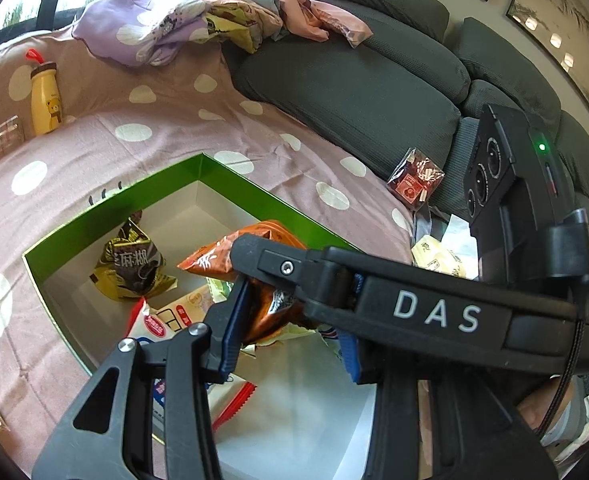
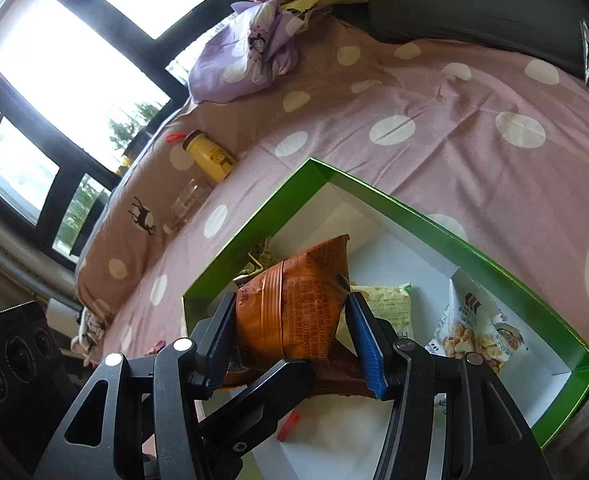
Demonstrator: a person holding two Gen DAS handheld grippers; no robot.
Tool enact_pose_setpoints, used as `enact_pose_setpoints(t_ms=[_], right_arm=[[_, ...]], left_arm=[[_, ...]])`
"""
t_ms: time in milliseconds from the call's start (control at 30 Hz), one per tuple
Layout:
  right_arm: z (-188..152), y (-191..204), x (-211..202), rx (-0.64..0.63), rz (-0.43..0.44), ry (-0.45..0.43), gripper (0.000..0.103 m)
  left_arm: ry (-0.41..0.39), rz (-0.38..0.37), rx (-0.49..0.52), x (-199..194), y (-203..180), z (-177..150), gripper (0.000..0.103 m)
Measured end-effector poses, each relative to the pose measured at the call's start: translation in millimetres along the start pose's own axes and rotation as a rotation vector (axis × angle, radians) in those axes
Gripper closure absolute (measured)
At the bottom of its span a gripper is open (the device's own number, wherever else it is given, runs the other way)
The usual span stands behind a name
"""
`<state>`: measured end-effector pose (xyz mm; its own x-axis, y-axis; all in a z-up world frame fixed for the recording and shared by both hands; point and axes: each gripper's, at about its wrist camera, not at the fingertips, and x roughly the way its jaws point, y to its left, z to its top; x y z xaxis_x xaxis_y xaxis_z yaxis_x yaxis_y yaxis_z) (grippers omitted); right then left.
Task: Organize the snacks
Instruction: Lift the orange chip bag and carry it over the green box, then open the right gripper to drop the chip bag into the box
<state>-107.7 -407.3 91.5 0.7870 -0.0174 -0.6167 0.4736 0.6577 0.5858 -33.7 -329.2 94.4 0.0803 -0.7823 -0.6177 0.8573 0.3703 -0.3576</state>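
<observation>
Hovering over the green box (image 2: 250,232), both grippers share one load: an orange snack bag (image 2: 294,304), carried above the box's white floor. The right gripper (image 2: 290,332) has its fingers (image 2: 364,336) pinching the bag across its width, blue pads pressed into both sides. The left gripper (image 1: 290,320) comes in crosswise, and its fingers (image 1: 232,320) clamp the bag's other end; the right gripper's black arm crosses in front there, so that grip is only partly seen. The bag's long axis runs from the grippers toward the box's far corner, crimped top edge pointing away and slightly up in the right wrist view. This looks like the placing step: the bag is over the box but not down yet. Already inside lie a brown-and-yellow bag (image 1: 134,264), a peanut bag (image 2: 470,332) and a pale bag (image 2: 386,304). Next calls for lowering into the open white patch near the far corner, then spreading both pairs of fingers. One more red packet (image 1: 414,178) waits on the sofa (image 1: 354,92), outside the box.
</observation>
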Motion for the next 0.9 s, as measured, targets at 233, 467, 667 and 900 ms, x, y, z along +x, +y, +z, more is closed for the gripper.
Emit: enact_pose_setpoints(t_ms=[233,467,667,900], right_arm=[[1,-4,4,0.006,-0.048,0.011,0.046],[1,8,-7,-0.027,-0.098,-0.047,0.046],[0,19,-12,-0.048,-0.124,-0.081,0.036],[-8,54,-16,-0.129,-0.074,-0.114,0.024]], left_arm=[[0.013,-0.019,-0.041,7,3,-3,0.064],[-0.033,0.031,-0.045,-16,3,-6,0.055],[-0.08,0.126,-0.104,-63,21,-14,0.031],[-0.176,0.365,-0.227,-145,62,-47,0.017]])
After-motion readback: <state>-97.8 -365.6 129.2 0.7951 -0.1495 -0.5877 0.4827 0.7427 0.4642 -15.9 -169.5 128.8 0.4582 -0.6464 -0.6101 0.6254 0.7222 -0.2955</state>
